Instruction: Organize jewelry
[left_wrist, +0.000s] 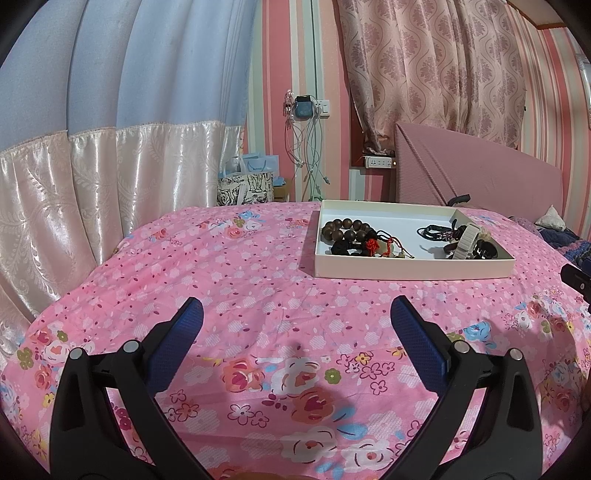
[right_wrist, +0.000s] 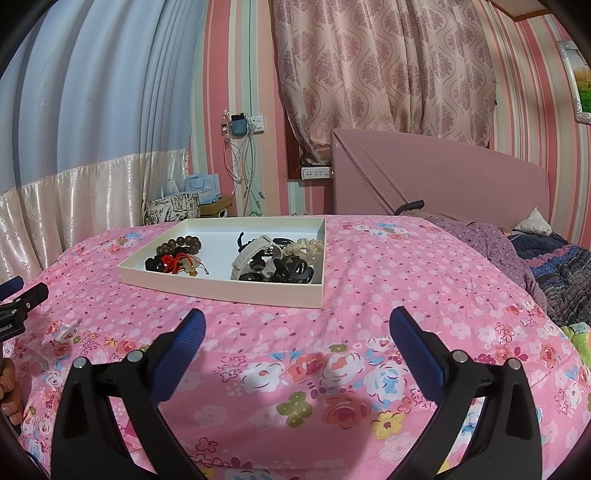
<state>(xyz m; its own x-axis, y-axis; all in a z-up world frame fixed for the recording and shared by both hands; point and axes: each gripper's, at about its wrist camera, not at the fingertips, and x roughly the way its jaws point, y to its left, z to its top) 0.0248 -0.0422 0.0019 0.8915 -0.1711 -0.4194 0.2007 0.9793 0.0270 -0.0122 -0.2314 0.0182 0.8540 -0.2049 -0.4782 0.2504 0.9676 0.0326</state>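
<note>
A shallow cream tray (left_wrist: 406, 268) lies on the pink floral bedspread (left_wrist: 229, 280). In its left half lie a brown bead bracelet (left_wrist: 341, 228), a black bracelet and a red knotted cord (left_wrist: 373, 244). In its right half lie dark cords, a white band (left_wrist: 466, 240) and black hair claws (left_wrist: 485, 251). The tray also shows in the right wrist view (right_wrist: 221, 286), with the bead bracelet (right_wrist: 181, 244), white band (right_wrist: 251, 251) and claws (right_wrist: 291, 271). My left gripper (left_wrist: 297, 314) is open and empty, short of the tray. My right gripper (right_wrist: 297, 325) is open and empty.
A pink headboard (right_wrist: 443, 184) stands behind the bed. Purple and dark blankets (right_wrist: 546, 266) lie at the right. Gift bags (left_wrist: 247, 184) and hanging cables (left_wrist: 306, 158) are by the striped wall. Curtains hang at the left. The left gripper's tip (right_wrist: 22, 295) shows at the right wrist view's left edge.
</note>
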